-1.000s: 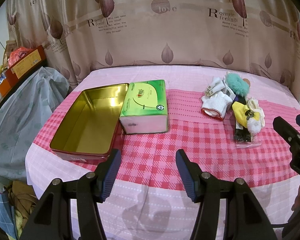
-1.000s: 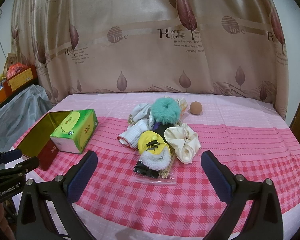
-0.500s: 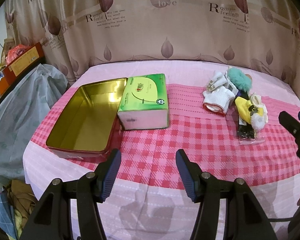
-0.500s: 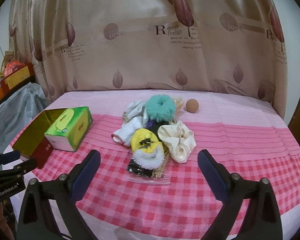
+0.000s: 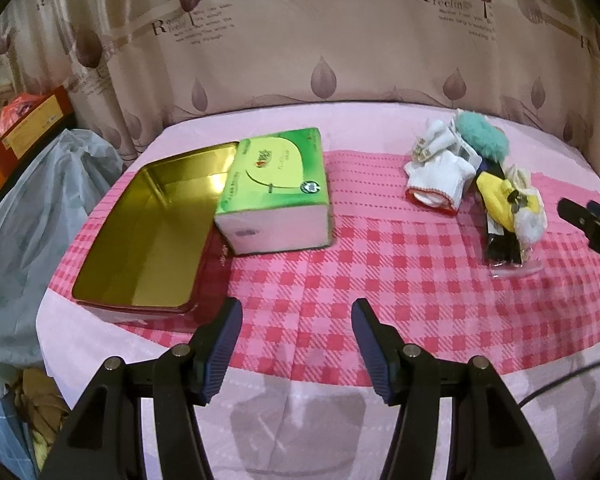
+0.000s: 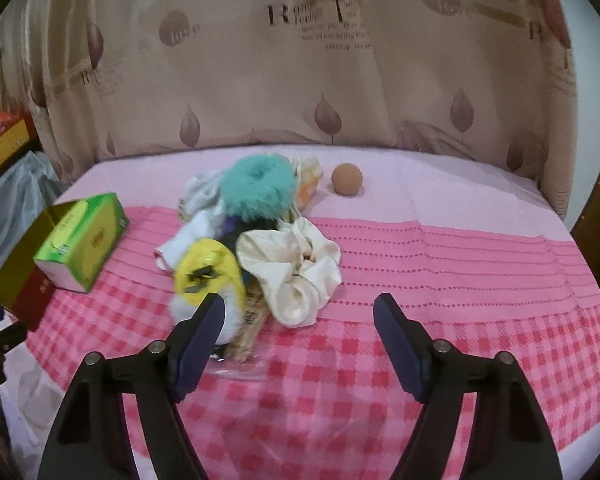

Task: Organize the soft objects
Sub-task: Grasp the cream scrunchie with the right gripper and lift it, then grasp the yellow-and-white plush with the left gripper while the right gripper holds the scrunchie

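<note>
Soft objects heaped together on the pink checked table cloth: a teal fluffy scrunchie (image 6: 257, 187) at the back; a cream satin scrunchie (image 6: 296, 274) at the front right, crumpled; a yellow item (image 6: 209, 274) with a white fluffy edge at the front left; a white sock (image 5: 440, 182) lying on its side. An open, empty gold-lined tin (image 5: 148, 236) lies well apart, to the left.

Even, fairly bright indoor light, glare on the gold inside of the open tin (image 5: 148, 232), strong fisheye bending with black corners, right wrist view motion-blurred, soft across the curtain (image 6: 300, 60) lettering
</note>
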`<state>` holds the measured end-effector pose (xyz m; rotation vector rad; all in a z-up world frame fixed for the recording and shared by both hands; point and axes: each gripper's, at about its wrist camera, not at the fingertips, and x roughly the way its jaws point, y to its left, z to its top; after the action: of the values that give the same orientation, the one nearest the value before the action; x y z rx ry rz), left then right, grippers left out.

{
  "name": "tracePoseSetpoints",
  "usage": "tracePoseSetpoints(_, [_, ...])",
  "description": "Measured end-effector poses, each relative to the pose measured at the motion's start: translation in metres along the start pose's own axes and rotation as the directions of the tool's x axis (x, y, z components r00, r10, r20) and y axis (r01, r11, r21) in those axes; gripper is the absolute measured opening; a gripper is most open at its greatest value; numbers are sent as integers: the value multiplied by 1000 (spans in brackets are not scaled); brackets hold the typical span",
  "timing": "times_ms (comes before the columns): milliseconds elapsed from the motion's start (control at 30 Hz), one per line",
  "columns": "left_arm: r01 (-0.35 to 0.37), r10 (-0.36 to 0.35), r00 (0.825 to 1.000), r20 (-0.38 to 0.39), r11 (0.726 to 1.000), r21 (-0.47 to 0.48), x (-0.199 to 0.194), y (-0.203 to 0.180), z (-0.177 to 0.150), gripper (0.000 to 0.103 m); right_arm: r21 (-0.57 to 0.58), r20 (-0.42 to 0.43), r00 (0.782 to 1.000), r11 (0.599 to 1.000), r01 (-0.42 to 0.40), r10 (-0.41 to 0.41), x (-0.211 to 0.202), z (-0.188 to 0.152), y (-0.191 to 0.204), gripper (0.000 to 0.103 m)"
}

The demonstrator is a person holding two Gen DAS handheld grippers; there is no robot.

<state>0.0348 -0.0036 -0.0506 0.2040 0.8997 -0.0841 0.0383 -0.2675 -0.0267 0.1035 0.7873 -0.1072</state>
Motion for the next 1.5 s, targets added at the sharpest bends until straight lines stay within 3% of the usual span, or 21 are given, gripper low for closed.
tracePoseSetpoints(267, [17,-16,1000,-26,1000,24,16,-8,3,58,41,-69,995,997,-68,71,50,14,-14,74])
tracePoseSetpoints(567, [30,-29,999,-29,997,67,26,-24,11,58,50,-111,990,995,-81,86,96,32,-18,74])
tracePoseSetpoints(633, [41,-38,999,-32,997,69,29,-27,15,58,58,-129,987,995,-83,90,103,31,-22,71])
tracePoseSetpoints(800, [75,-73,997,-30,994,79,33,-40,27,58,119,-136,979,983,-137,153,113,26,-31,45])
tracePoseSetpoints(1000, [146,-144,989,-25,984,105,31,-61,38,58,89,-108,982,985,-148,157,105,24,-30,17])
tracePoseSetpoints(1200, [206,-205,978,-20,968,144,26,-84,42,58,83,-90,989,990,-110,118,89,17,-37,15])
tracePoseSetpoints(1500, [327,-323,945,-54,933,147,16,-110,46,58,119,-120,993,992,32,-18,58,-12,-86,15])
